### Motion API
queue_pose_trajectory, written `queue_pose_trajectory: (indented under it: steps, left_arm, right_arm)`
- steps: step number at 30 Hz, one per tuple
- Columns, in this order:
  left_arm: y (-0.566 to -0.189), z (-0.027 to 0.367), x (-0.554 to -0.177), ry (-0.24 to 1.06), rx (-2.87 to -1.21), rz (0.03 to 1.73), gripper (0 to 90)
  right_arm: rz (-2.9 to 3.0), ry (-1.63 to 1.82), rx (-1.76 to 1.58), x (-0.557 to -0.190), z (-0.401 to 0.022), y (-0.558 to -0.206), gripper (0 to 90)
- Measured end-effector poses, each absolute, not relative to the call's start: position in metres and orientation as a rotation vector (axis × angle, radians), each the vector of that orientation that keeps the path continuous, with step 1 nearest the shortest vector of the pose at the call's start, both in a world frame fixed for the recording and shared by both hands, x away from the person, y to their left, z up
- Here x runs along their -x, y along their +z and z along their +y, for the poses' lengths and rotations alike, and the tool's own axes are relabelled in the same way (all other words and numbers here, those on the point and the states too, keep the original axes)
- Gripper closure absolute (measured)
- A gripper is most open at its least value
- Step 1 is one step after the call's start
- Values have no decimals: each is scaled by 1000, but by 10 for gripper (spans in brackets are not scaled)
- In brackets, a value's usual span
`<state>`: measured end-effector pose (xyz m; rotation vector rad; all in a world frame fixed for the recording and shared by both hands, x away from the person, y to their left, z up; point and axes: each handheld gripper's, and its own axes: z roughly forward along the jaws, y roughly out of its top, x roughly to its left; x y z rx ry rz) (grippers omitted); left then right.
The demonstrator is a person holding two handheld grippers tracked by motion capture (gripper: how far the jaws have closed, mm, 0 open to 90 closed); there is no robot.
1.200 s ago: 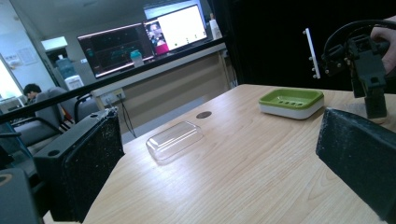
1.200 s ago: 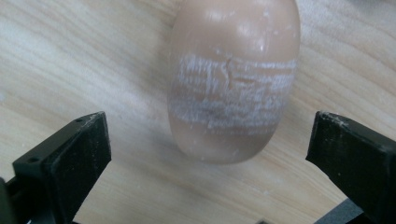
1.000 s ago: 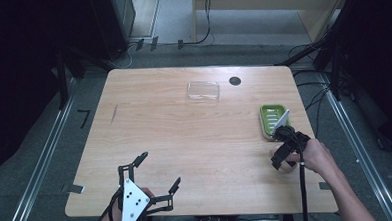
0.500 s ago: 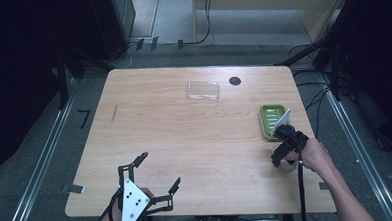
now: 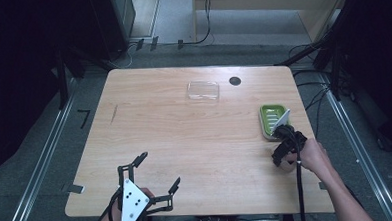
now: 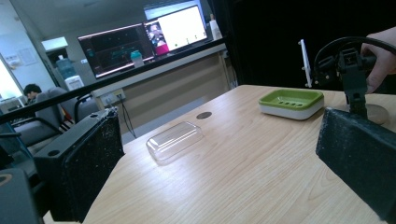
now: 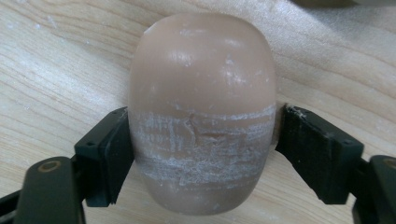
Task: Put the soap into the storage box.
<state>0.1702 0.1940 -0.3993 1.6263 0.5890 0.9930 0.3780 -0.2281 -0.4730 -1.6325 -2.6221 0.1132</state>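
Observation:
A tan, oval soap bar (image 7: 201, 116) lies on the wooden table (image 5: 195, 135). My right gripper (image 7: 201, 154) points down over it. Its jaws have just been closing on the bar, and both black pads (image 7: 112, 154) now press against its sides. In the high view the right gripper (image 5: 282, 159) stands at the table's right side, just in front of a green soap dish (image 5: 273, 118). The left gripper view shows the soap bar (image 6: 376, 113) under it. My left gripper (image 5: 159, 170) rests near the front edge, open and with nothing between its jaws (image 6: 219, 163).
A clear plastic lid (image 5: 203, 90) lies toward the table's far side, beside a round black hole (image 5: 235, 81). The same lid (image 6: 174, 140) and the green dish (image 6: 291, 100) also appear in the left gripper view. Dark equipment and cables surround the table.
The right gripper has edged slightly toward the near edge in front of the green dish. The left gripper has not moved.

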Motion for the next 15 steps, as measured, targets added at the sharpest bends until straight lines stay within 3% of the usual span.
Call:
queue_pose_trajectory:
  steps: [3, 7, 15]
  left_arm:
    - [-399, 194, -170, 994, -1628, 588, 11]
    - [-399, 194, -170, 995, -1627, 588, 12]
    - [-399, 194, -170, 997, -1626, 587, 11]
  right_arm:
    - [-2619, 106, 1634, -378, -228, -473, 240]
    - [-2628, 94, 1633, -376, -226, -471, 326]
    - [-2638, 94, 1625, -375, -226, -470, 337]
